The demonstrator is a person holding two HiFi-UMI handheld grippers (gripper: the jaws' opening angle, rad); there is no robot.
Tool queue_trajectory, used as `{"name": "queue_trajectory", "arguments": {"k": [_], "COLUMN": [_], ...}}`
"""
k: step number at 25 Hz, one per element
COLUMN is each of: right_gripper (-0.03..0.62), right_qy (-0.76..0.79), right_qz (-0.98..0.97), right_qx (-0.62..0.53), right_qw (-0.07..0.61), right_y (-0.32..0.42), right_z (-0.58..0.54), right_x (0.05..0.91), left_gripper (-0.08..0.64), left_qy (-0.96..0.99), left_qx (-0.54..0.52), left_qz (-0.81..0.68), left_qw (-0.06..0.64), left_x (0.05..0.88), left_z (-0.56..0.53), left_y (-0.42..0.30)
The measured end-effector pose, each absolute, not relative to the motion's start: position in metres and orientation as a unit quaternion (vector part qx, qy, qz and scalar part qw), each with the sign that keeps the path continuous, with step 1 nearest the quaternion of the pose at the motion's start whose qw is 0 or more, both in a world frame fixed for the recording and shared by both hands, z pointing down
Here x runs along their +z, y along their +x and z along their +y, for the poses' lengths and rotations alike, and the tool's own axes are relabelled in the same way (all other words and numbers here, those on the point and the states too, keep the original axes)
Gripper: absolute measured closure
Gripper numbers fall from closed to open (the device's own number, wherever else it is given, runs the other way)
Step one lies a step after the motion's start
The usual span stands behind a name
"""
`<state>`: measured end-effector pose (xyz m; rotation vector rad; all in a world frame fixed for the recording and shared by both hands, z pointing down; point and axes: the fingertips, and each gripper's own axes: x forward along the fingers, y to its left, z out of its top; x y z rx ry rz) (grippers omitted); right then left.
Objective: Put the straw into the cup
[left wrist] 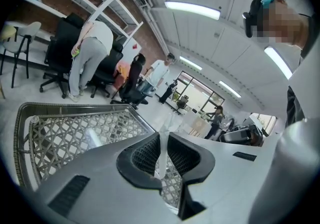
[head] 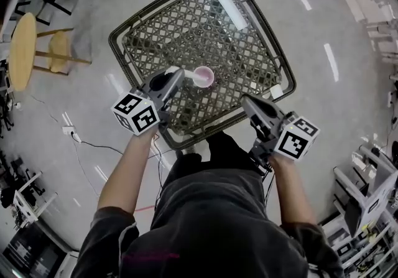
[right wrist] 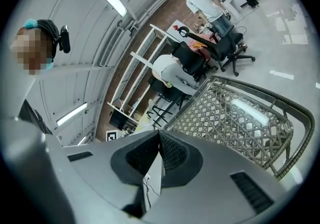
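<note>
A small pink cup (head: 203, 76) stands upright on the woven wicker table (head: 186, 28), near its front. My left gripper (head: 179, 74) hovers just left of the cup, shut on a pale translucent straw (head: 190, 79) whose free end reaches toward the cup's rim. In the left gripper view the straw (left wrist: 161, 158) runs upright between the closed pads of that gripper (left wrist: 163, 138), above the table (left wrist: 75, 133). My right gripper (head: 244, 99) hangs over the table's front right edge. Its fingertips meet with nothing between them (right wrist: 159, 135), and the table (right wrist: 235, 118) lies ahead to the right.
A round yellow table with a stool (head: 22, 46) stands on the floor far left. Cables (head: 81, 140) trail on the floor at front left, and shelving (head: 373, 189) lines the right. Office chairs and a bending person (left wrist: 90, 52) are beyond the table.
</note>
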<state>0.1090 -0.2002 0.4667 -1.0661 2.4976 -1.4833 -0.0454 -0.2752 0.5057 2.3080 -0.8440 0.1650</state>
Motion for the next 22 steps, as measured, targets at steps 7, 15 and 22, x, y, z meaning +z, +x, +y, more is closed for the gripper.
{"name": "queue_trajectory", "arguments": {"k": [7,15,22], "right_gripper": [0.578,0.578,0.578], "right_qy": [-0.341,-0.339,-0.339], "right_qz": [0.804,0.805,0.802], "right_qx": [-0.487,-0.488,-0.491], "right_qw": [0.015,0.003,-0.004], "right_y": [0.11,0.114,0.117], "right_z": [-0.198,-0.195,-0.194], "right_x": [0.479,0.484,0.49], "left_gripper": [0.509,0.509,0.509], "left_qy": [0.877,0.869,0.863], "left_qx": [0.079,0.088,0.102], "left_qz": [-0.326,-0.336,-0.344], "left_qw": [0.343,0.353,0.356], "left_x": [0.537,0.563,0.584], "left_z": [-0.276,-0.276,-0.278], "left_y": [-0.045,-0.046,-0.044]}}
